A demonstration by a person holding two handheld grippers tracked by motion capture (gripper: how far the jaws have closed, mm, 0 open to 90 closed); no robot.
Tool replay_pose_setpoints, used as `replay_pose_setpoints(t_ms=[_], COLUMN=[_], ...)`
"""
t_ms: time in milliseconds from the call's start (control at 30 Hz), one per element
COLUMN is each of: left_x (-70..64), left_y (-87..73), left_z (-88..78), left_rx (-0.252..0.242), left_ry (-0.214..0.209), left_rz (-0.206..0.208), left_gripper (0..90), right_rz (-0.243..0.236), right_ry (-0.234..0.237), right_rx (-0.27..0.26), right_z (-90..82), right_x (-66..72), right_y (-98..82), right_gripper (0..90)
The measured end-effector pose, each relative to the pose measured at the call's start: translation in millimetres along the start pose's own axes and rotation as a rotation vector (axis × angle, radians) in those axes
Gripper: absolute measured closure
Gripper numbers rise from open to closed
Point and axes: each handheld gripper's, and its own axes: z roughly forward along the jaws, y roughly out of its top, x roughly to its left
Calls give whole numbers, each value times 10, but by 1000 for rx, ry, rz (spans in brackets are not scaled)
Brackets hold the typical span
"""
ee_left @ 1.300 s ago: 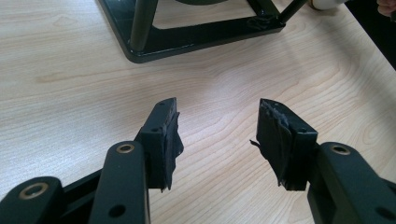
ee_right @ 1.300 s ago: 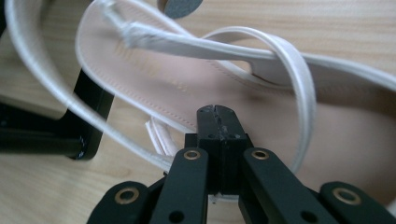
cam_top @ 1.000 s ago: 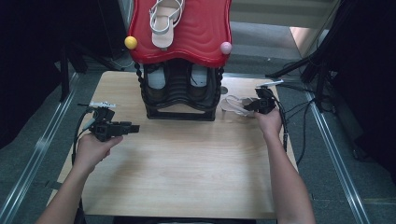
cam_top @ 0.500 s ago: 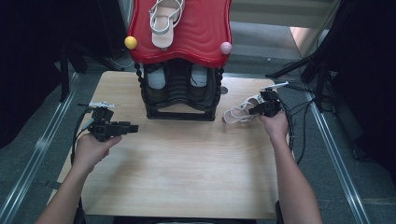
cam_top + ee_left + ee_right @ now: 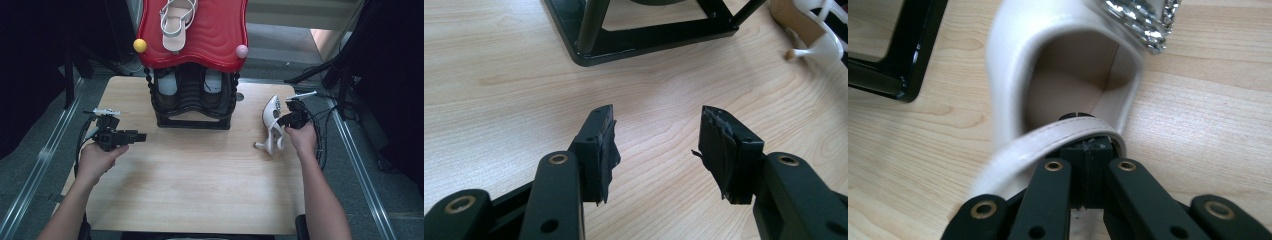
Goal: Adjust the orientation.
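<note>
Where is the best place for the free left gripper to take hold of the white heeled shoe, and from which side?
Probably the toe end of the white heeled shoe, approached from the rack side. The right gripper is shut on a strap at its far side, and the left gripper is open and empty.

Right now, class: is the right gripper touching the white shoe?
Touching. In the right gripper view, the right gripper has its jaws shut on the rim of the white shoe, with a strap lying across them.
</note>
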Motion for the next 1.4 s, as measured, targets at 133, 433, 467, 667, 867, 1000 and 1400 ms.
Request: replay_pose_setpoints(t_ms=[133,433,467,667,867,1000,1400], left_x=[-12,-15,-14,-5,2,-2,5], left_y=[8,14,15,15,10,7,6], left_z=[28,54,54,52,49,55,41], left_rx=[7,12,13,15,19,16,17], left_ry=[-4,-8,-8,-10,-9,-6,-6], left_rz=[5,6,6,6,6,7,7], left_gripper=[492,493,493,493,492,493,492], right_rz=[16,-20,-20,-3,5,5,31], right_ry=[8,6,5,45,58,62,13], right_rx=[-13,-15,-14,-23,-32,-32,-43], right_z=[-25,-67,-66,-29,24,39,-205], right_x=[14,141,157,246,303,342,275], right_y=[15,76,86,143,169,179,243], right_gripper=[900,900,900,900,900,900,673])
